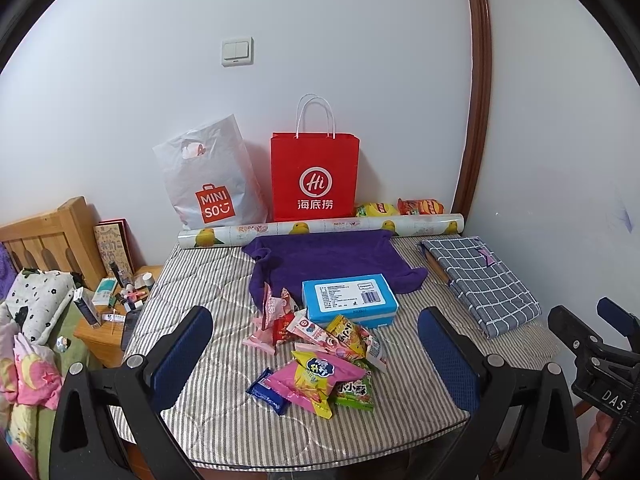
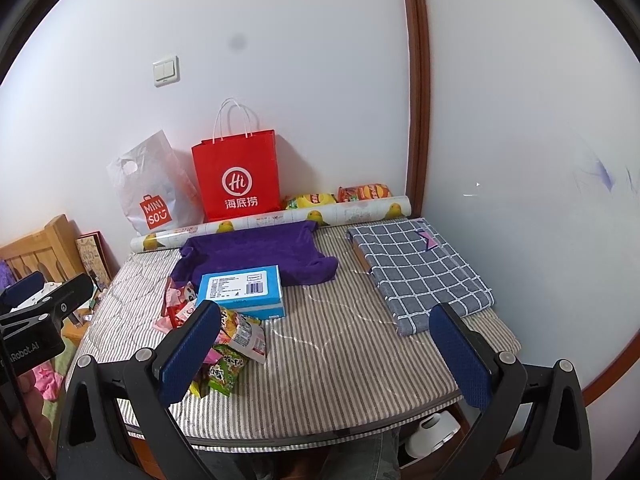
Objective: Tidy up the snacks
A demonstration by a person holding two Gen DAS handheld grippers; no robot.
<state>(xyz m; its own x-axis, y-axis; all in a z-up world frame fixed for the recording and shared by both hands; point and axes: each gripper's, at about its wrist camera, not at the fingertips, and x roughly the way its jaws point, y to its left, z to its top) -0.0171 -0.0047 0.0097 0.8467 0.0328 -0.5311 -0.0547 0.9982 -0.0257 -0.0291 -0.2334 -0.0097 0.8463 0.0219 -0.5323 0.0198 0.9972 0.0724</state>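
Note:
A heap of several small snack packets (image 1: 320, 360) lies on the striped table cover (image 1: 200, 280), pink, yellow, green and blue ones among them. Behind the heap sits a blue box (image 1: 350, 298) on a purple cloth (image 1: 320, 256). My left gripper (image 1: 316, 352) is open, its blue pads either side of the heap and above it, holding nothing. My right gripper (image 2: 324, 352) is open too, over bare striped cover right of the snack packets (image 2: 228, 344); its left finger hides part of them. The blue box (image 2: 242, 290) is ahead of it to the left.
A red paper bag (image 1: 314, 176) and a white plastic bag (image 1: 212, 178) lean on the wall behind a patterned roll (image 1: 320, 228). Two crisp bags (image 1: 400, 208) lie beside them. A folded checked cloth (image 1: 480, 280) is at right. A cluttered nightstand (image 1: 116, 308) stands left.

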